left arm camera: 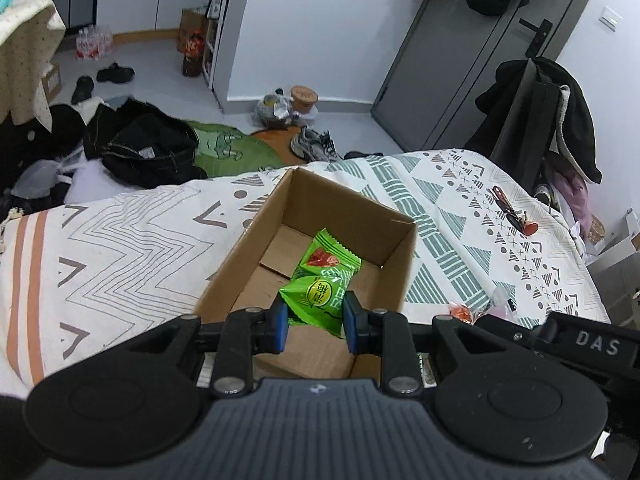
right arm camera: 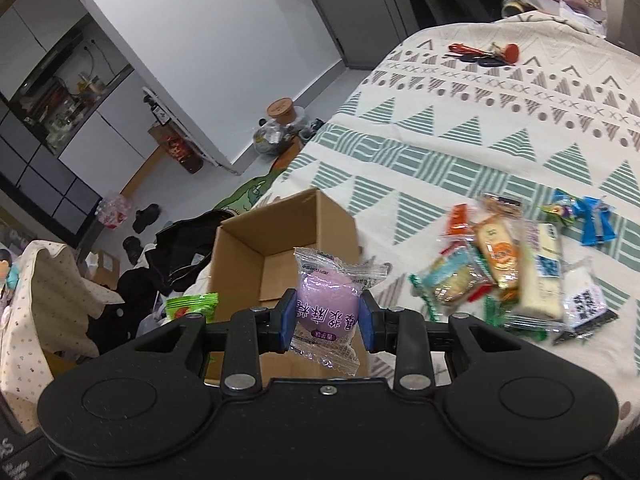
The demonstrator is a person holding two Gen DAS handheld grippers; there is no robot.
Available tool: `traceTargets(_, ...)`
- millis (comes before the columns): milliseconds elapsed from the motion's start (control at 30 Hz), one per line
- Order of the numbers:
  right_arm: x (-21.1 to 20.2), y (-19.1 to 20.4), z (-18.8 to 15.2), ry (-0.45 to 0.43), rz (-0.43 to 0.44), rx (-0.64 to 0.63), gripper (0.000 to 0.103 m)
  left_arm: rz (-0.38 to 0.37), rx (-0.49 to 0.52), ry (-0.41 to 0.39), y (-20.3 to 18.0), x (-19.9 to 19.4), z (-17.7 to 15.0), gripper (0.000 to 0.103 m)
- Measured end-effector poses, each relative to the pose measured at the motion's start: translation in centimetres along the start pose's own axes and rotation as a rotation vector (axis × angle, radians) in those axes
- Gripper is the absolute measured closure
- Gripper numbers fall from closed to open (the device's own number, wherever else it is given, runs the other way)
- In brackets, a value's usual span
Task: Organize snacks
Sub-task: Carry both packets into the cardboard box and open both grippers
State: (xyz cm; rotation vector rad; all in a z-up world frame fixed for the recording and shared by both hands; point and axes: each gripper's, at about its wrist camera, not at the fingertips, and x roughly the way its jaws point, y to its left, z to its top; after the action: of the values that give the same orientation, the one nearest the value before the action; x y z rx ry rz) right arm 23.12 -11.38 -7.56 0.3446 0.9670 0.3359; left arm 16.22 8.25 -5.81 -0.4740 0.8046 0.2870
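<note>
- Left gripper (left arm camera: pixel 315 320): blue pads closed on a green snack packet (left arm camera: pixel 316 300) with a yellow round label; packet held over the near end of the open cardboard box (left arm camera: pixel 256 236)
- Inside the box, just beyond the held packet: a second green packet (left arm camera: pixel 326 258) with a red picture, lying on the box floor flaps; the two overlap in the left wrist view, so contact cannot be told
- Right gripper (right arm camera: pixel 325 316): pads closed on a clear-wrapped purple snack (right arm camera: pixel 326 304) with printed characters; it hangs in front of the same box (right arm camera: pixel 240 264), near its right wall
- In the right wrist view a green packet (right arm camera: pixel 192 304) shows at the left, just beside the box's near left corner
- Box stands open-topped on a patterned tablecloth (left arm camera: pixel 120 232) with zigzags, teal triangles and stripes
- Right of the box, on the cloth: a loose pile of snacks (right arm camera: pixel 516 268) in clear, orange, white and green wrappers, and blue-wrapped sweets (right arm camera: pixel 592 220) at its far edge
- Further out on the cloth: a bunch of keys (right arm camera: pixel 484 56) with a red fob, well apart from the pile
- Beyond the table edge: dark clothing (left arm camera: pixel 144 148) on the floor, a pair of trainers (left arm camera: pixel 314 144), a grey door (left arm camera: pixel 460 60)
</note>
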Motion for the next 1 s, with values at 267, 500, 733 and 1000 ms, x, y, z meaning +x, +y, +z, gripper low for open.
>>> traceTargets(267,1.4,1.9,0.2,0.015,0.009,-0.004,0.072,-0.009,-0.037,0.047,2.4,1.7,1.8,0.074)
traceTargets(500,2.6,3.5,0.2,0.041,0.041,-0.014,0.071,-0.003,-0.07,0.058,3.7,1.4,2.5,0.06)
traceTargets(733,2.5,3.9,0.0,0.057,0.069,-0.023,0.051,0.023,-0.094,0.064,4.5,0.6,2.6,0.033)
traceTargets(1000,0.1,1.4,-0.4,0.02,-0.013,-0.015,0.027,0.02,-0.068,0.058,3.1,-0.3,1.6,0.017)
